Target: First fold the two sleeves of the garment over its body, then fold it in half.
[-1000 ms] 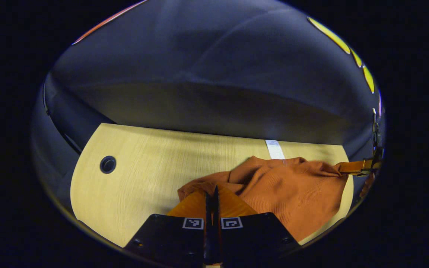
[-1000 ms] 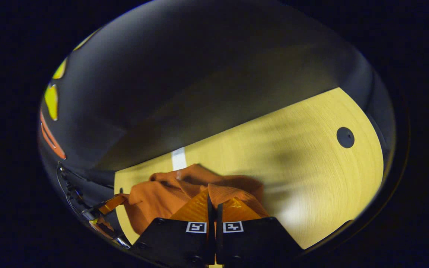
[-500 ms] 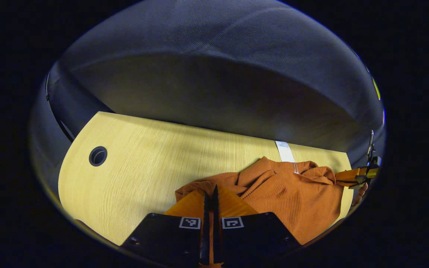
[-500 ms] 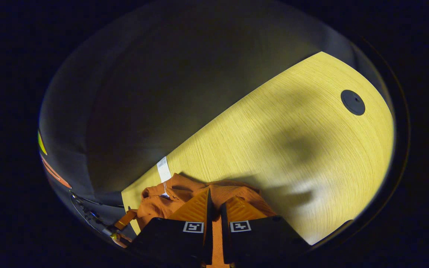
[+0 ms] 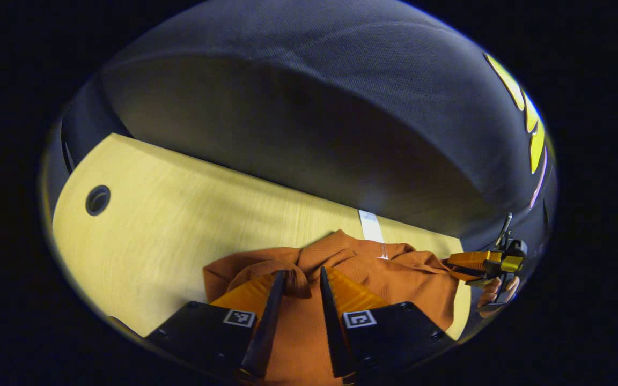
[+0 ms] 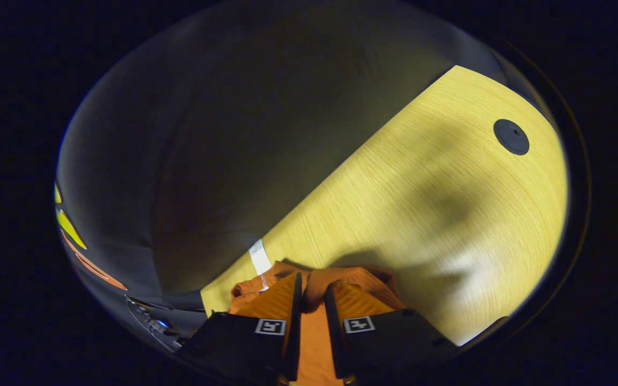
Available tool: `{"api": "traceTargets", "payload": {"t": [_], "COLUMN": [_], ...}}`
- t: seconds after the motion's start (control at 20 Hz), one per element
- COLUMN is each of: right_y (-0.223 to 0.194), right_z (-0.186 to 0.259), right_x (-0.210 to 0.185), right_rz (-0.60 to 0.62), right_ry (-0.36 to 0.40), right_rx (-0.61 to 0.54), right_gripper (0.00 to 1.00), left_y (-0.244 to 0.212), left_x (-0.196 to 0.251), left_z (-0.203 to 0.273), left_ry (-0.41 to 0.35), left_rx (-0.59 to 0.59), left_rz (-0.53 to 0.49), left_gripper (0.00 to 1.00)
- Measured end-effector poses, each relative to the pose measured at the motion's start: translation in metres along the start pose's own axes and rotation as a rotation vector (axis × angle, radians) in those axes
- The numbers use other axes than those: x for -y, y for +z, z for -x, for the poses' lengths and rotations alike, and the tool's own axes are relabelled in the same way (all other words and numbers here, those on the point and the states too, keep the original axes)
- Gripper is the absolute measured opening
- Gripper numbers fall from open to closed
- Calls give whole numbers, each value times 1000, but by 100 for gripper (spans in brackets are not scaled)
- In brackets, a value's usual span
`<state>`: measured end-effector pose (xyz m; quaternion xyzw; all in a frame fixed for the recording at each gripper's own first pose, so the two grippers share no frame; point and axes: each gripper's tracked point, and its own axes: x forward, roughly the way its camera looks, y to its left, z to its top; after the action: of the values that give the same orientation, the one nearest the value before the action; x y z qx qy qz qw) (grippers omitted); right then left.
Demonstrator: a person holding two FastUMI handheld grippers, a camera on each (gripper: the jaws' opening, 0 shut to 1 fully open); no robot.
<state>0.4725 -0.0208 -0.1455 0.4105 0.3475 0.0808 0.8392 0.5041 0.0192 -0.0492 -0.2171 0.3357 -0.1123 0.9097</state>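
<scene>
1. The rust-orange ribbed knit garment (image 5: 395, 279) lies bunched up on the pale yellow wooden bench (image 5: 180, 225), near the bench's far edge, at about 5 o'clock in the left gripper view.
2. In the right gripper view the same garment (image 6: 362, 279) sits at 6 o'clock, low down by the fingers.
3. The left gripper (image 5: 302, 279) has its fingers spread apart. Orange cloth shows in the gap between them, and a fold of cloth humps up right at the tips. The fingers are not pressing on it.
4. The right gripper (image 6: 311, 284) also has its fingers apart. Orange cloth lies between them, and they let it go loose.
5. In the left gripper view, the other gripper shows far off at 4 o'clock, held by a hand (image 5: 494, 294). Its tip touches the far side of the garment.
6. A small white tag (image 5: 370, 225) lies flat on the bench at the far edge, just past the garment. A thin white bit on the garment lines up with it. In the right gripper view this tag (image 6: 259, 256) is at 7 o'clock.
7. A round dark hole (image 5: 97, 199) is in the bench at 9 o'clock in the left gripper view, well apart from the garment.
8. A round dark cap (image 6: 510, 136) sits in the bench at 2 o'clock in the right gripper view, also well apart from the garment.
9. A soft dark shadow falls on the bench between the garment and the cap.
</scene>
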Motion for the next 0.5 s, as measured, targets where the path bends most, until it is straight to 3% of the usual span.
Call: {"api": "traceTargets", "payload": {"t": [0.05,0.1,0.15,0.2,0.25,0.3,0.35,0.5], "right_y": [4,7,12,16,18,18,16,15], "right_z": [-1,1,6,8,12,16,21,43], "right_x": [-7,-15,-19,-24,-24,-25,-27,-39], "right_rz": [-19,-33,-40,-41,-36,-25,-16,25], "right_ry": [20,41,52,66,68,65,64,75], "right_rx": [15,30,46,63,74,78,82,100], "right_gripper": [34,34,54,74,94,94,94,94], "left_y": [-1,1,6,10,14,16,21,53], "left_x": [1,4,10,15,16,9,6,-1], "left_z": [-2,-3,-4,-8,-10,-10,-9,8], "left_ry": [-13,-32,-66,-103,-131,-142,-138,-127], "left_rx": [-8,4,27,49,75,96,121,257], "left_rz": [5,21,55,97,133,168,194,241], "left_gripper": [49,66,83,85,100,82,96,97]}}
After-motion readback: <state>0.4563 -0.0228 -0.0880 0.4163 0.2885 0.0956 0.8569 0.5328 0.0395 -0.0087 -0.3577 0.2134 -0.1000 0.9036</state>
